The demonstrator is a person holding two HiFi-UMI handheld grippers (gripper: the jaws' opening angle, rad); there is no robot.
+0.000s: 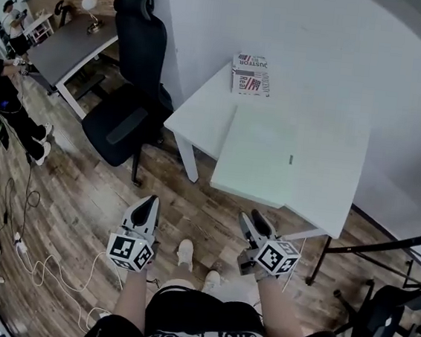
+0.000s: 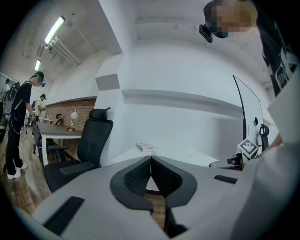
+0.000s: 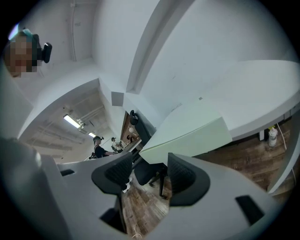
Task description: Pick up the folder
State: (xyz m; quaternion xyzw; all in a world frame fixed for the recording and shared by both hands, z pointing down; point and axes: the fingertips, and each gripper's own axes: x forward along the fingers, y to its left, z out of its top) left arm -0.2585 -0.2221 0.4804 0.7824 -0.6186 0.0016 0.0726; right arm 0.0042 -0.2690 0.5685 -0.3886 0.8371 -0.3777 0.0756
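A pale green folder [image 1: 260,154] lies flat on the white table [image 1: 328,184], its near edge jutting over the table's front rim. In the right gripper view the folder [image 3: 187,129] is ahead and slightly above the jaws. My left gripper [image 1: 147,205] hangs over the wood floor, short of the table and left of its leg; its jaws are shut on nothing [image 2: 151,160]. My right gripper [image 1: 254,221] is just below the folder's near edge, apart from it. Its jaws stand open [image 3: 150,164] with only floor between the pads.
A book [image 1: 250,75] with a flag cover lies at the table's far corner. A black office chair [image 1: 132,96] stands left of the table. A grey desk [image 1: 70,44] and people are at far left. Black stand legs [image 1: 382,246] lie right. Cables trail on the floor [image 1: 43,266].
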